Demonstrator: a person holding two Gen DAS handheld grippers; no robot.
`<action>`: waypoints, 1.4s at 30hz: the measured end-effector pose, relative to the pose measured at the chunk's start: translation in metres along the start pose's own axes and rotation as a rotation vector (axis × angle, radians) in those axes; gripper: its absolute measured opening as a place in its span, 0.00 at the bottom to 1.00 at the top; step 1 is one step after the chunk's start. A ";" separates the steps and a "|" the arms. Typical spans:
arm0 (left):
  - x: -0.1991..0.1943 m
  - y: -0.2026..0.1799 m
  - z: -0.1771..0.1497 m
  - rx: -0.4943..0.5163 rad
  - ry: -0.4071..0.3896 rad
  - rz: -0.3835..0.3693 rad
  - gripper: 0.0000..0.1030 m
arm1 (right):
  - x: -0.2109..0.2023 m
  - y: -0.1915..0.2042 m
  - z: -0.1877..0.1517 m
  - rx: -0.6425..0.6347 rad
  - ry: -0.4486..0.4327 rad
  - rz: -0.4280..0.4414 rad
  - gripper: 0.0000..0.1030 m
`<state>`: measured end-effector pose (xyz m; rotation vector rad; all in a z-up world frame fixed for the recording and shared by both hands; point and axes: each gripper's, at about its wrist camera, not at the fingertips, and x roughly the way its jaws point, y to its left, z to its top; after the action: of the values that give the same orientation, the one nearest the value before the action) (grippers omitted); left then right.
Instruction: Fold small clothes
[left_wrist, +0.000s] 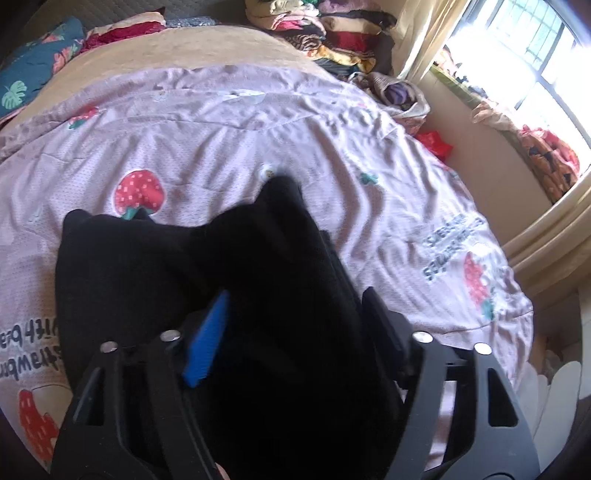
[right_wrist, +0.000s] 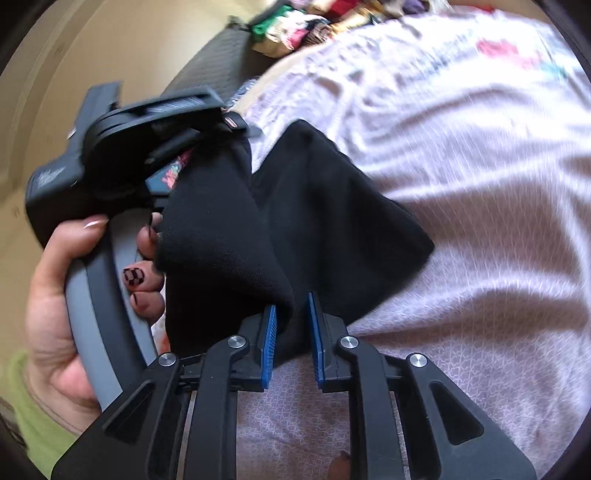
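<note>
Garment: a small black garment is held lifted over a pink strawberry-print bedspread; one corner hangs toward the middle of the bed, well away from its edges, and whether that corner touches the spread cannot be told.
Right gripper: the right gripper is seen with its blue pads a little apart and a fold of the black cloth pinched between them; it is judged to be gripping the garment by a thin bunch only.
Left gripper: the left gripper is largely buried under the black cloth in its own view; one blue pad shows, the other is hidden, so the state of the jaws cannot be told, though cloth is draped over and between the fingers.
Left hand pose: in the right wrist view the left hand is wrapped round the grey handle, the device tilted, its nose pointed toward the far side of the bed.
Right device pose: pointed forward and downward across the bedspread.
Risk, slip: the thin pinch may be lost if the cloth is pulled taut.
Risk, bad fold: edges may be laid uneven, since the garment hangs bunched.
Risk, snag: the bedspread may be caught up if the jaws are lowered too deep.
</note>
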<state>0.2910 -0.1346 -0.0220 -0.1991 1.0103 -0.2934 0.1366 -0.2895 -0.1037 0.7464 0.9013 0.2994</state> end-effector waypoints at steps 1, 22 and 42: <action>-0.005 -0.002 0.001 0.002 -0.015 -0.021 0.67 | -0.001 -0.003 0.000 0.017 -0.003 -0.005 0.13; -0.070 0.062 -0.094 0.029 -0.128 0.136 0.75 | -0.016 0.025 0.040 -0.226 -0.117 0.018 0.16; -0.086 0.030 -0.132 0.109 -0.107 0.086 0.75 | -0.058 0.009 0.020 -0.277 -0.155 -0.135 0.41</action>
<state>0.1402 -0.0812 -0.0302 -0.0715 0.8916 -0.2566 0.1184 -0.3235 -0.0548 0.4443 0.7410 0.2376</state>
